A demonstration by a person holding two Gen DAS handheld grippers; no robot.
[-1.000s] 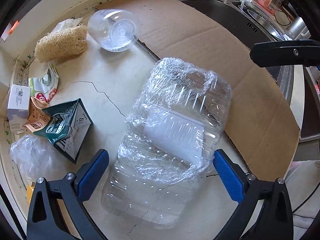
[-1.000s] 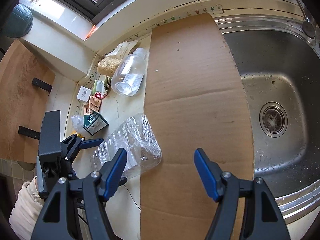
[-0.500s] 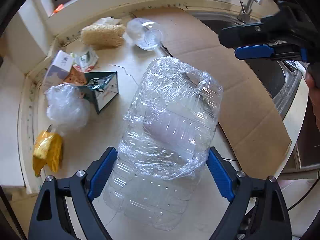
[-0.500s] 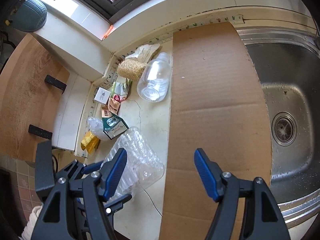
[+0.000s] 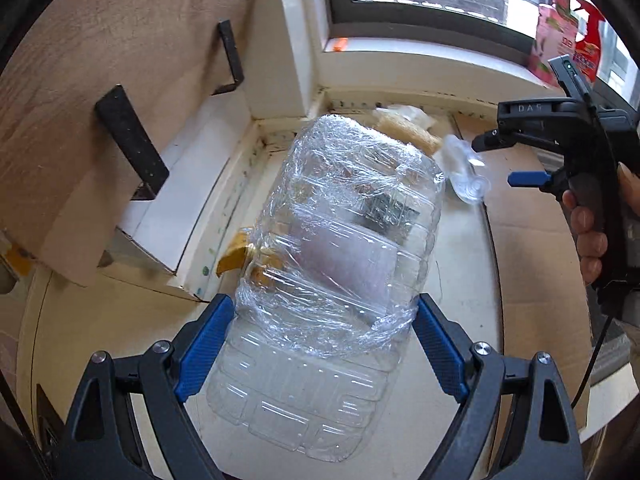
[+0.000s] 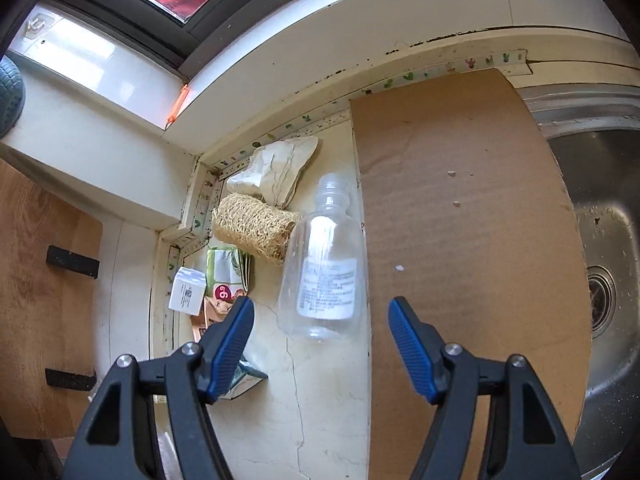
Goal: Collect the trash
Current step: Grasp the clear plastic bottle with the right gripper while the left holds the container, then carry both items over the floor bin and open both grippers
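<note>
Left hand-held gripper (image 5: 320,344) grasps the large clear plastic jug (image 5: 332,264), which is wrapped in crinkled cling film; both blue pads press against the jug's sides near its lower half. In the left wrist view the jug appears raised above the table (image 5: 456,264), its far end tilted toward the window corner. Something yellow-brown shows through and beside the jug's left edge; it cannot be identified.

Right hand-held gripper (image 6: 322,338) is released, its blue fingers spread wide with nothing between them. It hovers over the table just short of the small clear bottle (image 6: 324,264), which lies on its side with its neck pointing toward the back wall and a white printed label facing up. The bottle lies beside the left edge of the cardboard sheet (image 6: 460,220); whether it touches that edge cannot be told.

Further trash sits left of the bottle: a loofah sponge (image 6: 254,226) touching the bottle's shoulder, crumpled paper (image 6: 280,164) behind it at the wall, a green packet (image 6: 226,272) with a red "99" sticker, and a small white box (image 6: 187,296) against the table's left edge. A dark carton is partly hidden behind the right gripper's left finger.

The cardboard sheet lies flat from the back wall toward the front, partly covering the steel sink (image 6: 604,240) on its right.
</note>
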